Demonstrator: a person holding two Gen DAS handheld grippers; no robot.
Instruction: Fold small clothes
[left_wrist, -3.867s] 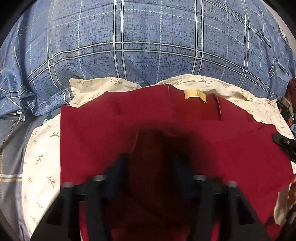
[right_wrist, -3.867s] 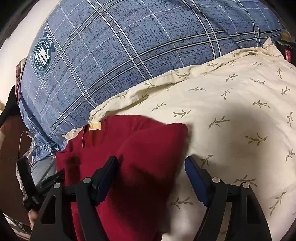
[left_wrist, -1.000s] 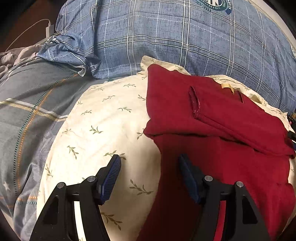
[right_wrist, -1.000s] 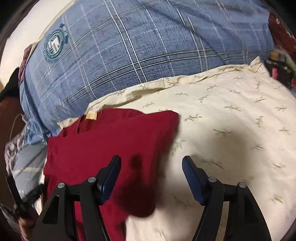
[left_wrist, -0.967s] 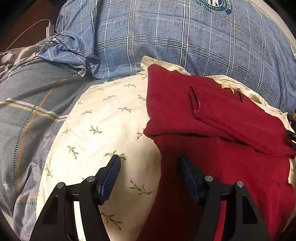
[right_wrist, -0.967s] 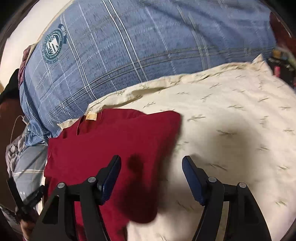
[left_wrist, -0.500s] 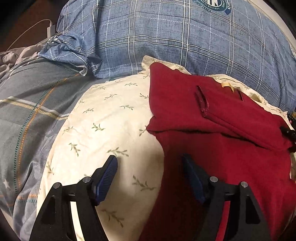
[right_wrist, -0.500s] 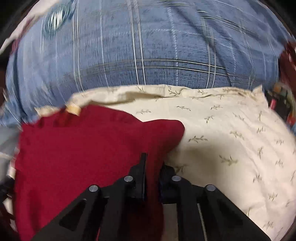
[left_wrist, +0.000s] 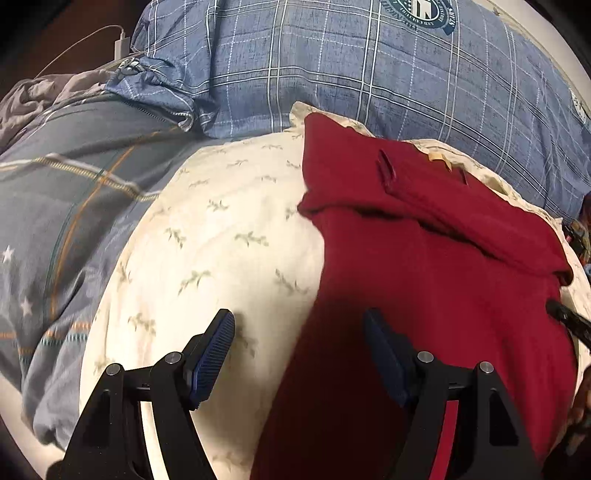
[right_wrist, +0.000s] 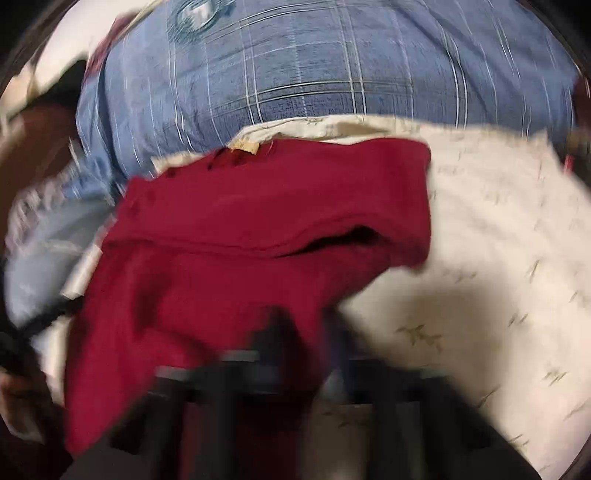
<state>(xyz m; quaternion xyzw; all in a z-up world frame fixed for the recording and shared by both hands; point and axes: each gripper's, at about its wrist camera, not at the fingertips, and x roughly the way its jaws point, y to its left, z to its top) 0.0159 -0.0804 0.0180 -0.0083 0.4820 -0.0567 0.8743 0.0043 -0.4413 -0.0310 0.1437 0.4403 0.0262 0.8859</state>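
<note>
A dark red shirt (left_wrist: 436, 266) lies on a cream leaf-print pillow (left_wrist: 207, 240), with its upper part folded down across the body and a tan neck label (left_wrist: 437, 158) at the far edge. My left gripper (left_wrist: 299, 328) is open and empty, straddling the shirt's left edge low over the pillow. In the blurred right wrist view my right gripper (right_wrist: 295, 328) is shut on the red shirt (right_wrist: 258, 229) at its near right edge, and the cloth is lifted there.
A blue plaid pillow (left_wrist: 369, 66) lies behind the cream one. A grey-blue plaid quilt (left_wrist: 55, 177) is on the left. A white charger and cable (left_wrist: 122, 40) lie at the far left. Dark clutter (left_wrist: 576, 236) sits at the right edge.
My right gripper has closed on the shirt's right edge and is pulling it up, blurring the view. My left gripper has stayed open and shifted slightly forward.
</note>
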